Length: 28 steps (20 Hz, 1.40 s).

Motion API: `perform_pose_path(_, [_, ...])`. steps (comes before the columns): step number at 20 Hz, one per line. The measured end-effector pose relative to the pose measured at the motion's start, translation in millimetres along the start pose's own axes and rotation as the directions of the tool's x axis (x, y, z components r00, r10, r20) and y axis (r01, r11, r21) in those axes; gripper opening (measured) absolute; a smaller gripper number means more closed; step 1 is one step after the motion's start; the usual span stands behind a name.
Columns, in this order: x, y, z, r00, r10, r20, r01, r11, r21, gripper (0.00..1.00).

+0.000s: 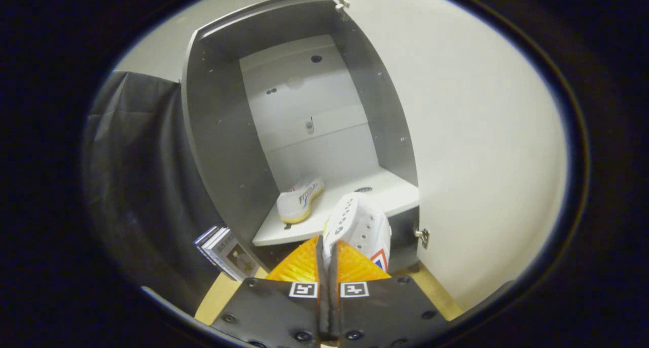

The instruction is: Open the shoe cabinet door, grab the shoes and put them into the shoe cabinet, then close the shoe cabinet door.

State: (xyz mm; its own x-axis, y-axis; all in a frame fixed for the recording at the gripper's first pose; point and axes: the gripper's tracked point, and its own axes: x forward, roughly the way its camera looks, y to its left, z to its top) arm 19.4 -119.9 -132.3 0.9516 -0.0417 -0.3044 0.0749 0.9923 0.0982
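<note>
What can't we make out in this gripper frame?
- Held shoe: its lower part is hidden behind the gripper fingers shut on it.
- Shoe on the shelf: side print too small to read.
- Books beside the cabinet: covers too small, lower ends cut off by the gripper body.
- Cabinet door: outer edge cut off, handle side hidden.

- Gripper: two flat black plates side by side, a thin dark seam between them.
- Round screw heads along the plates' lower edges and near their outer corners.
- A small square black-and-white marker on each plate's inner top corner.
- Fingers: ribbed, wedge-shaped, tapering forward.
</note>
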Motion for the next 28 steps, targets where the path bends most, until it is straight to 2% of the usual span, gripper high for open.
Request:
perform_pose_path(5, [49,0,29,0.999,-0.019,0.028,0.02,0.999,-0.041,0.02])
perform_pose_path(16, [177,-5,33,0.996,-0.068,-0.057,0.057,0.983,-0.173,0.02])
perform_pose_path(24, [239,-10,36,0.992,-0.081,-0.095,0.057,0.969,-0.239,0.02])
perform_pose_path(28, [256,-7,29,0.99,-0.075,-0.119,0.044,0.969,-0.241,0.02])
